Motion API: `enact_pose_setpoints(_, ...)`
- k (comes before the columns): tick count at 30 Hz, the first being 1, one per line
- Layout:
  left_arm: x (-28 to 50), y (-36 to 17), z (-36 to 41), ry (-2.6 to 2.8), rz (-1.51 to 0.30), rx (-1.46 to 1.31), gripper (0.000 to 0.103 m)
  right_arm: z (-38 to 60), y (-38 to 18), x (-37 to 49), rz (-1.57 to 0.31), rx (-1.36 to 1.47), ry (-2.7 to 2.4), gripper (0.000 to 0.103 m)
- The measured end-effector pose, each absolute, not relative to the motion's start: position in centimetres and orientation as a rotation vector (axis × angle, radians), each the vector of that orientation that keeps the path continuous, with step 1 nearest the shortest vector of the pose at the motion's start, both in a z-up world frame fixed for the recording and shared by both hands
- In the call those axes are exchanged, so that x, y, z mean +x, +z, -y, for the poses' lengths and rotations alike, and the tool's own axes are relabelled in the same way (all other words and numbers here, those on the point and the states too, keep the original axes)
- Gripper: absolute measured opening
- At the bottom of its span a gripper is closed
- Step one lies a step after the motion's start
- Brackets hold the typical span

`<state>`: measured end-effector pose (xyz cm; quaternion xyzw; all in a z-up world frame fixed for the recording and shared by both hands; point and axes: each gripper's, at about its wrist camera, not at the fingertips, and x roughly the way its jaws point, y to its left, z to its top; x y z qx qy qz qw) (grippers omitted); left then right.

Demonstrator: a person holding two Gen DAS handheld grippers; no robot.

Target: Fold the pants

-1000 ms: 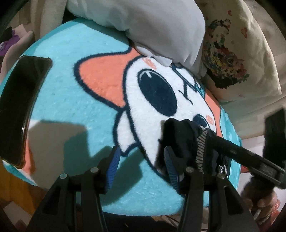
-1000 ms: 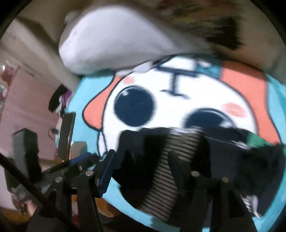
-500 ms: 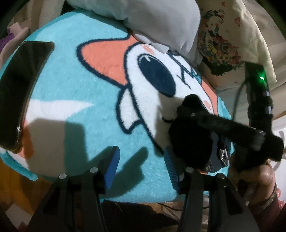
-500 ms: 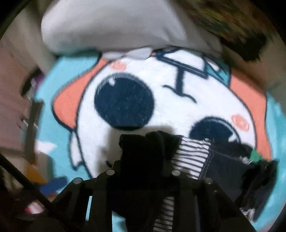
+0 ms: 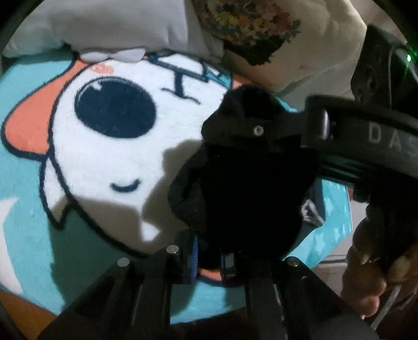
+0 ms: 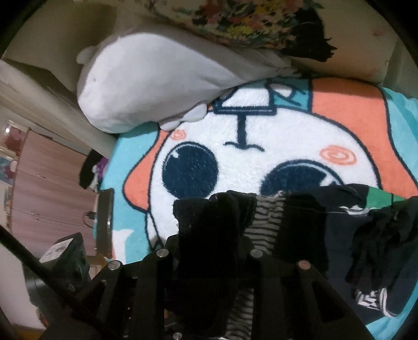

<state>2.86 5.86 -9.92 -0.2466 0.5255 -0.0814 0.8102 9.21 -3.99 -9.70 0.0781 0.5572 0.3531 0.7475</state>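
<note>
The dark pants (image 6: pixel 339 222), with a striped waistband lining (image 6: pixel 263 222) and a green tag, lie bunched on a teal cartoon blanket (image 6: pixel 261 162). My right gripper (image 6: pixel 211 243) is shut on a black fold of the waistband. In the left wrist view that gripper (image 5: pixel 257 130) reaches in from the right, a hand (image 5: pixel 371 274) on its handle. It holds a raised black bunch of the pants (image 5: pixel 248 196). My left gripper (image 5: pixel 209 251) sits under that bunch. Its jaws are closing, with black fabric hanging between the blue pads (image 5: pixel 194 259).
A grey plush pillow (image 6: pixel 146 86) and a floral cushion (image 6: pixel 248 21) lie at the blanket's far edge. A flat dark device (image 6: pixel 104 219) rests on the blanket's left edge. A pink cabinet (image 6: pixel 47 183) stands beyond it. The blanket drops off close in front of both grippers.
My left gripper has swung right to the bunched pants, and its jaws have gone from wide apart to nearly together. My right gripper has closed on the waistband and lifted it.
</note>
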Motion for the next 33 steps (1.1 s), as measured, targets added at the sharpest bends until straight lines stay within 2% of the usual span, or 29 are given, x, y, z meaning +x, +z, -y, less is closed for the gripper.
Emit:
enact_pose_setpoints(9,4.1,-5.1,0.5,-0.176,-1.078,-0.42,0.012,12.0,-7.3,10.6,-1.128,0.306,0.85,0.027)
enact_pose_setpoints(18,7.4,-6.0,9.8,-0.245,-1.133,-0.264,0.012,22.7,-11.6,12.9,-1.117,0.453,0.744,0.027)
enact_pose_setpoints(19,7.4,-6.1,10.3,-0.256,-1.142,-0.263,0.012,23.4,-12.2,13.1,-1.123,0.465,0.729,0.029)
enact_pose_setpoints(21,7.0,-6.0,11.0,-0.28,-1.154,-0.26,0.017,25.2,-13.5,13.2,-1.138,0.484,0.693,0.039)
enact_pose_setpoints(22,6.8,-5.9,11.0,-0.284,-1.156,-0.257,0.019,26.0,-13.7,13.2,-1.135,0.486,0.672,0.048)
enact_pose_setpoints(23,6.5,-5.7,10.8,-0.284,-1.154,-0.256,0.023,26.7,-13.7,13.1,-1.124,0.484,0.652,0.053)
enact_pose_setpoints(26,5.6,-5.1,8.7,-0.239,-1.137,-0.298,0.039,29.6,-12.8,13.0,-1.072,0.497,0.596,0.059)
enact_pose_setpoints(28,5.6,-5.2,7.4,-0.19,-1.142,-0.321,0.04,31.2,-11.5,12.7,-1.015,0.505,0.524,0.059)
enact_pose_setpoints(31,6.3,-6.2,5.7,-0.116,-1.172,-0.359,0.04,31.5,-8.7,12.0,-0.928,0.531,0.608,0.04)
enact_pose_setpoints(33,6.5,-7.0,5.6,-0.111,-1.186,-0.373,0.04,29.8,-8.1,11.4,-0.933,0.547,0.723,0.04)
